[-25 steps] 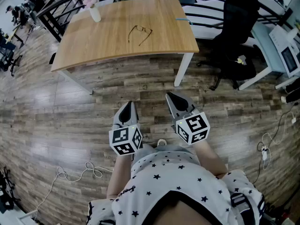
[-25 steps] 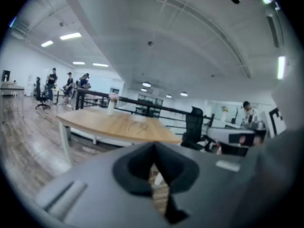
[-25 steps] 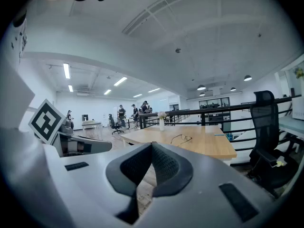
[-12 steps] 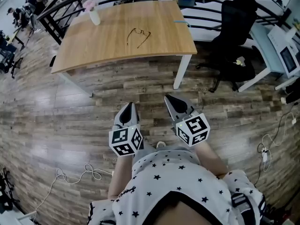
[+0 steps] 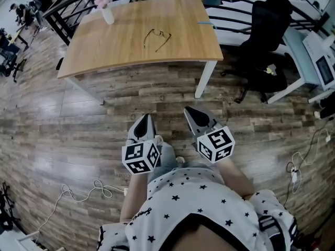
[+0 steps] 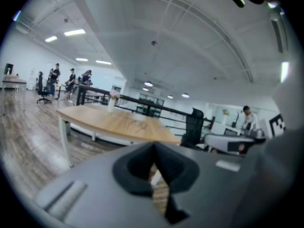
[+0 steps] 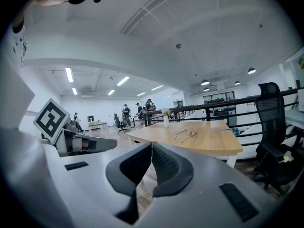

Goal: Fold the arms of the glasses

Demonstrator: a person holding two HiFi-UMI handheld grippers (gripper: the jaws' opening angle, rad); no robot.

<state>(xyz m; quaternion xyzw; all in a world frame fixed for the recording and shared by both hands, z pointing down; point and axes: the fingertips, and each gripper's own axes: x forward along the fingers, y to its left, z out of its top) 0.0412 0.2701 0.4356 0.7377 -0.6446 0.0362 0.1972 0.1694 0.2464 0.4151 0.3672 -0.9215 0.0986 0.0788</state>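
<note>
Now, head view: the glasses (image 5: 157, 38) lie on the wooden table (image 5: 115, 46), well apart from me across a stretch of floor. Their arms look spread, neither one folded.
Left claw (image 5: 144, 118): held low in front of my body, clenched on nothing.
Right claw (image 5: 190, 111): just beside it, likewise clenched and empty.
Change: both claws sit much where they did a second ago. A knee (image 5: 167, 158) in jeans now shows between them, which I read as a step toward the table.
Left gripper view: my jaws meet at the tip with nothing between them. The table (image 6: 104, 120) is far ahead, and the glasses (image 6: 137, 125) are only a faint line on it.
Right gripper view: jaws pressed together, empty. The glasses (image 7: 186, 135) show clearly on the table top, with a vase (image 7: 166, 118) at the far corner.
Meaning for the task: folding has not begun. I judge I must close the gap first, then open a claw for the first arm.
</note>
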